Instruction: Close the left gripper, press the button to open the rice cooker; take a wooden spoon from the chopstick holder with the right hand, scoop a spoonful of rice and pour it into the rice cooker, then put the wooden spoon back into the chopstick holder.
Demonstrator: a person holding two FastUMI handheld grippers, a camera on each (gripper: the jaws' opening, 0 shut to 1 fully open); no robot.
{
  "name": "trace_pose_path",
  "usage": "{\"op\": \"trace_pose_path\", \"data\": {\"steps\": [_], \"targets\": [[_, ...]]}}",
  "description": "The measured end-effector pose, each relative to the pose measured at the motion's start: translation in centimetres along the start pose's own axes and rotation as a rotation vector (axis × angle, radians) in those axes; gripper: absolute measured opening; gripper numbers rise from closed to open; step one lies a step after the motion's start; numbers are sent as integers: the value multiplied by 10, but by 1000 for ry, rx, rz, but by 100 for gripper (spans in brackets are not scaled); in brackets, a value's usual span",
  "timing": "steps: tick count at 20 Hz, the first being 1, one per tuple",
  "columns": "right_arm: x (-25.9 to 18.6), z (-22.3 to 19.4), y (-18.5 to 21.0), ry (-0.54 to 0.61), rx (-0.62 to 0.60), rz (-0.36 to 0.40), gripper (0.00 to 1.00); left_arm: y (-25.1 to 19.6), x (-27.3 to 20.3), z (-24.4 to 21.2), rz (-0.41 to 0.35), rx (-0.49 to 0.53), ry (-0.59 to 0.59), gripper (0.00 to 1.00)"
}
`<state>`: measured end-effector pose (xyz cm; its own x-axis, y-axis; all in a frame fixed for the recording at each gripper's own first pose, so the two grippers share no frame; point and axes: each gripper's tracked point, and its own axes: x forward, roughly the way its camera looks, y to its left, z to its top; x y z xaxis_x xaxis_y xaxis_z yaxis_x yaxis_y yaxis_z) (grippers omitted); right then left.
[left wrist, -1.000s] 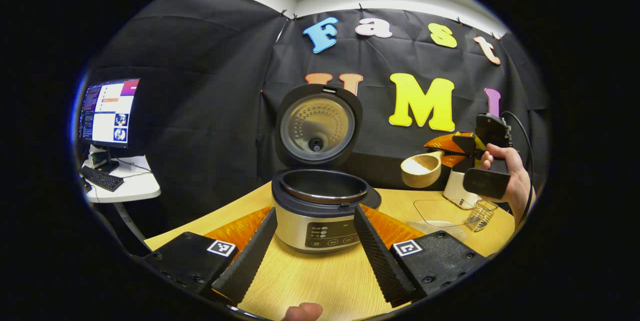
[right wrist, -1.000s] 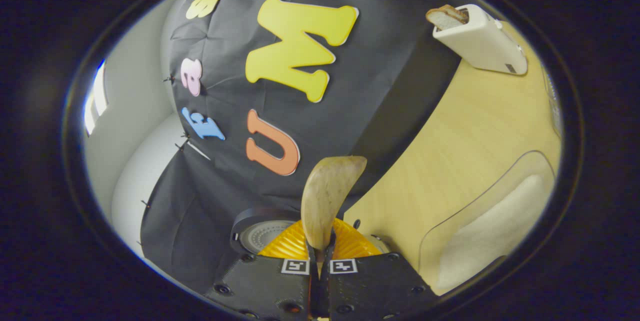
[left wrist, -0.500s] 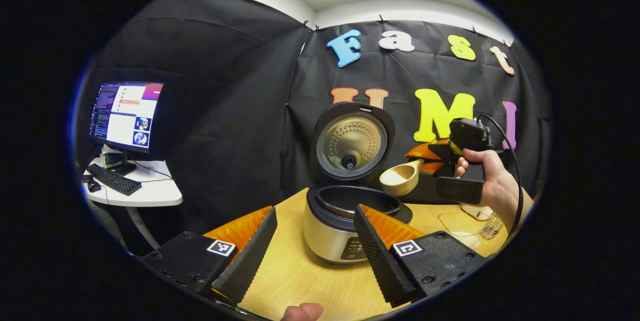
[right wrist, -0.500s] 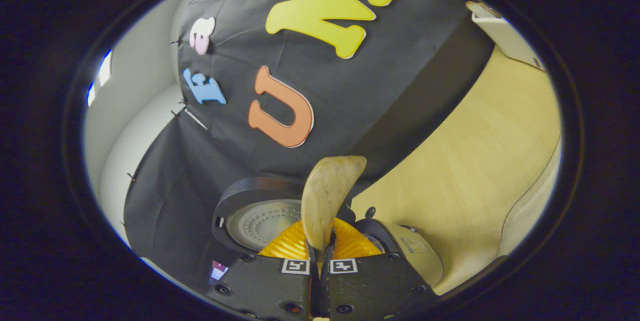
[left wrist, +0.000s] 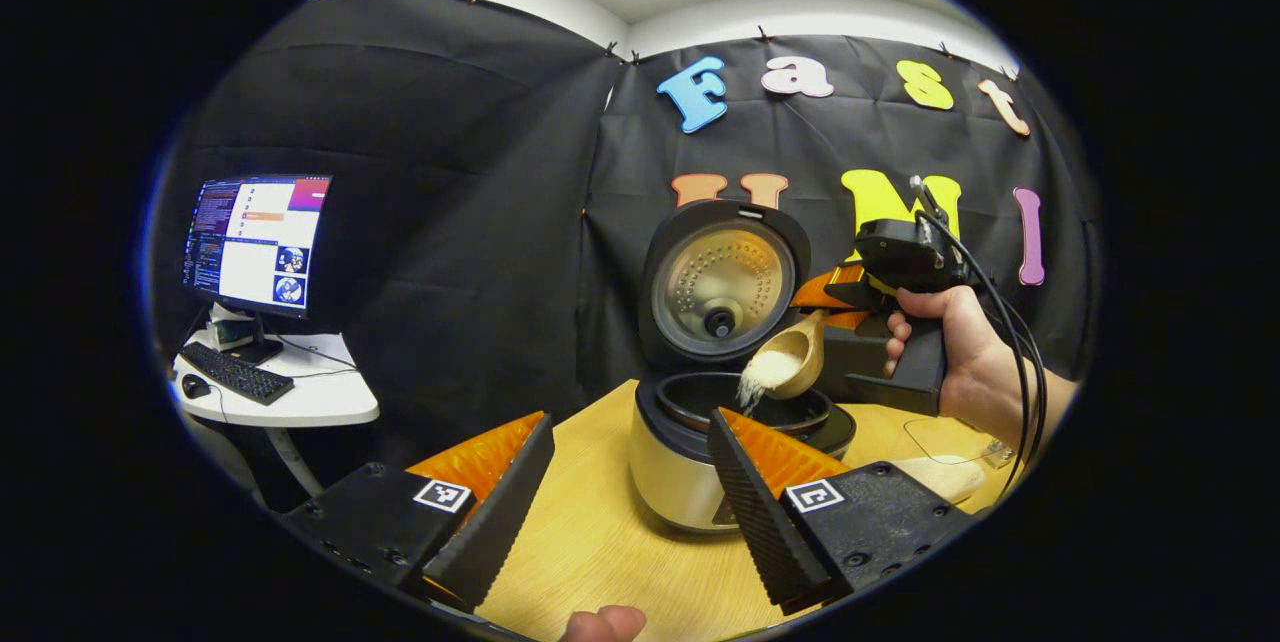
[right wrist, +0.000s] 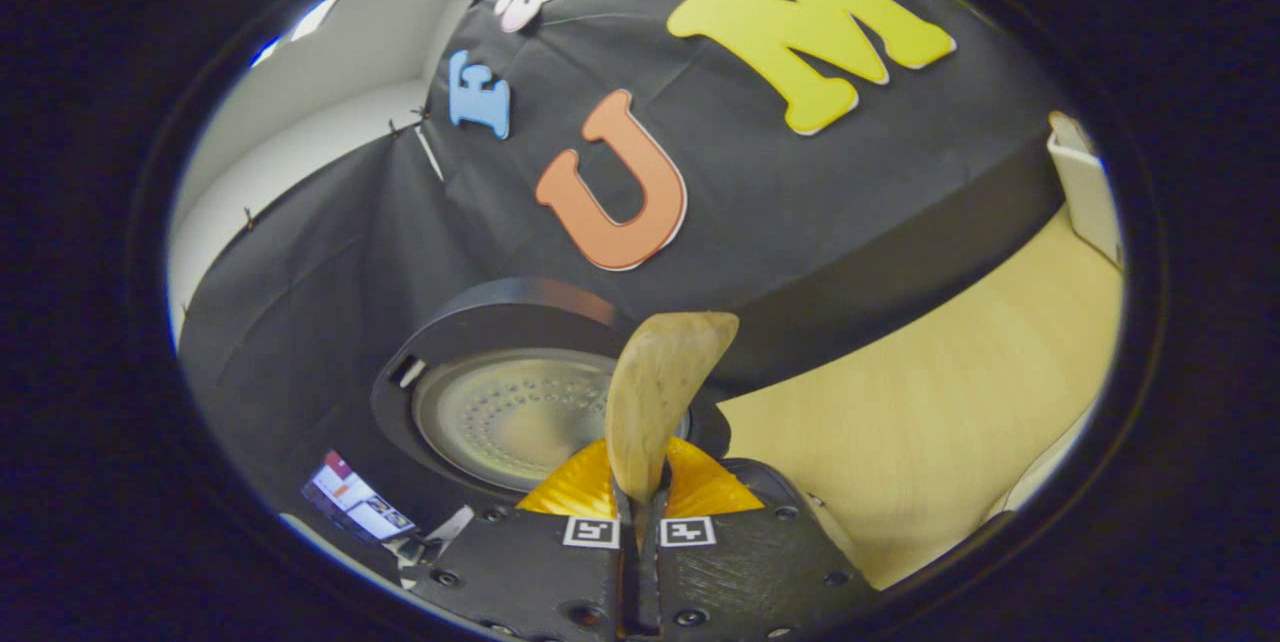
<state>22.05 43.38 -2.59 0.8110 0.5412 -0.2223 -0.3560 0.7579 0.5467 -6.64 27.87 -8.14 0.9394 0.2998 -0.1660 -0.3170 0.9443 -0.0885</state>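
Rice (left wrist: 757,374) spills from the wooden spoon (left wrist: 793,360), clamped in the right gripper (right wrist: 640,512), into the open rice cooker (left wrist: 700,442); left gripper (left wrist: 630,482) fingers apart, spoon's return remains.

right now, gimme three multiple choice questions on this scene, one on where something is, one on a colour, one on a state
1. Where is the wooden spoon's bowl?
A. over the open rice cooker
B. in the chopstick holder
C. flat on the table

2. What colour is the rice spilling from the spoon?
A. brown
B. white
C. black

3. How is the cooker's lid?
A. shut
B. taken off
C. raised upright

Answers:
1. A, the left gripper view shows the bowl tipped above the pot's rim.
2. B, pale white grains fall from it.
3. C, it stands up behind the pot, inner side showing.
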Motion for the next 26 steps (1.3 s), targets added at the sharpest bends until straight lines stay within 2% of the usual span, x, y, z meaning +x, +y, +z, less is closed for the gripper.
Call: {"op": "trace_pose_path", "data": {"steps": [10, 26], "targets": [[5, 1, 6, -66, -277, -33, 0, 3, 5, -4, 4, -1, -3, 98], [2, -1, 44, -196, -736, -65, 0, 1, 5, -2, 16, 4, -9, 98]]}}
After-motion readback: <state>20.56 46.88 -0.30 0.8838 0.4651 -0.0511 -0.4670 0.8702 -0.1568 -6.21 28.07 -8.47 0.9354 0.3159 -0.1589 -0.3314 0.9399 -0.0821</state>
